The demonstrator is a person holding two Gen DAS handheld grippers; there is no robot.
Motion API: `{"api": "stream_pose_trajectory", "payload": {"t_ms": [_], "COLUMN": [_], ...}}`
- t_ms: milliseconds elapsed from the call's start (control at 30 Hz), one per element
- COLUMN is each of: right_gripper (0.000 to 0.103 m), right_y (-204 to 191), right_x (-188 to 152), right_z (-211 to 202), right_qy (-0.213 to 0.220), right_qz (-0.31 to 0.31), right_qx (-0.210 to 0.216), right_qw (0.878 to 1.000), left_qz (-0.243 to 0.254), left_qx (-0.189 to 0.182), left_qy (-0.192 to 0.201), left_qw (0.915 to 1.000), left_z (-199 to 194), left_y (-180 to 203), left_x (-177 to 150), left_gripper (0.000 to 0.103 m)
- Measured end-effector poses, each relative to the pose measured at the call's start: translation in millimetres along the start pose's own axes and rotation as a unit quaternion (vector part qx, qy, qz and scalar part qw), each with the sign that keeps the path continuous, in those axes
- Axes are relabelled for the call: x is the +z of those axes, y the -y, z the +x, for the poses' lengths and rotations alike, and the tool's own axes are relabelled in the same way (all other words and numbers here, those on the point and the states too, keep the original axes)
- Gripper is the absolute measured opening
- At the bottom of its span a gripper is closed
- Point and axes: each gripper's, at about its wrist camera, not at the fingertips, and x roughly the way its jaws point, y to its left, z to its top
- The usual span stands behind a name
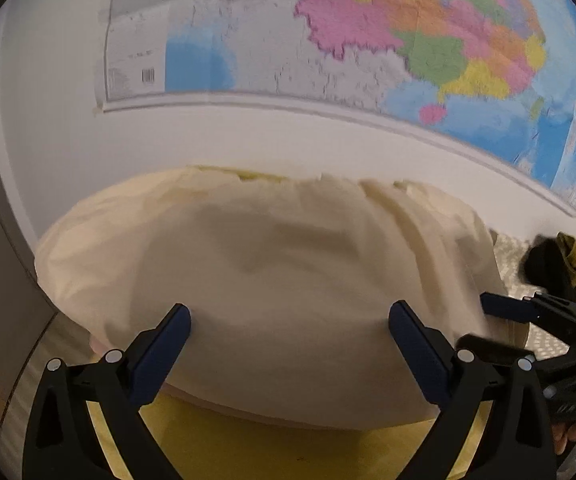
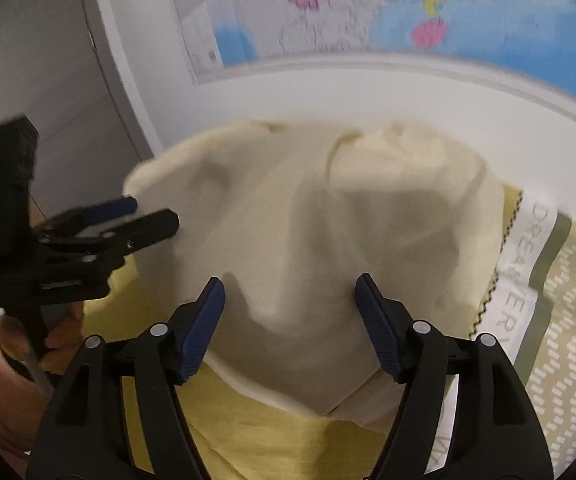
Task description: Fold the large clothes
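Note:
A large cream garment (image 1: pixel 272 280) lies in a loose folded heap on a yellow sheet (image 1: pixel 248 452); it also fills the middle of the right wrist view (image 2: pixel 327 232). My left gripper (image 1: pixel 289 316) is open and empty, its blue pads just over the garment's near edge. It also shows at the left of the right wrist view (image 2: pixel 156 212). My right gripper (image 2: pixel 289 288) is open and empty, fingers above the garment's near fold. It shows at the right edge of the left wrist view (image 1: pixel 483 320).
A white wall with a large coloured map (image 1: pixel 407 40) stands right behind the bed. A patterned olive and white blanket (image 2: pixel 559 300) lies to the right. Dark and olive clothes (image 1: pixel 559 268) are piled at the far right. A grey door frame (image 2: pixel 100 60) is at the left.

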Motion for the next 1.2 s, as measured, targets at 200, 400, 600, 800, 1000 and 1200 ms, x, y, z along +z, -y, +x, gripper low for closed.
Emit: {"api": "stream_pose_trajectory", "payload": {"t_ms": [200,400,600,800,1000,1200], "right_gripper": [0.076,0.087,0.091,0.094,0.097,0.097], "right_y": [-1,-1,-1,2,4,0], "right_x": [-6,-9,-11,-15,-21,-31], "right_z": [3,-8,-20,-32,-46,-51], "right_qy": [0.004,0.019,0.030,0.039,0.057,0.058], "right_qz": [0.000,0.015,0.021,0.025,0.034,0.029], "right_qx": [-0.004,0.002,0.002,-0.007,-0.011,-0.019], "right_qw": [1.000,1.000,0.999,0.999,0.998,0.998], "left_qz": [0.017,0.011,0.019,0.021,-0.003,-0.026], "left_qx": [0.030,0.041,0.034,0.036,0.031,0.032], "left_qy": [-0.003,-0.005,0.003,0.009,0.011,0.019], "left_qw": [0.9994,0.9991,0.9992,0.9991,0.9995,0.9990], "left_z": [7,1,-12,-24,-36,-45], "left_y": [11,15,27,36,37,38], "left_x": [-6,-7,-11,-15,-21,-30], "left_gripper": [0.096,0.096,0.096,0.096,0.096,0.096]}}
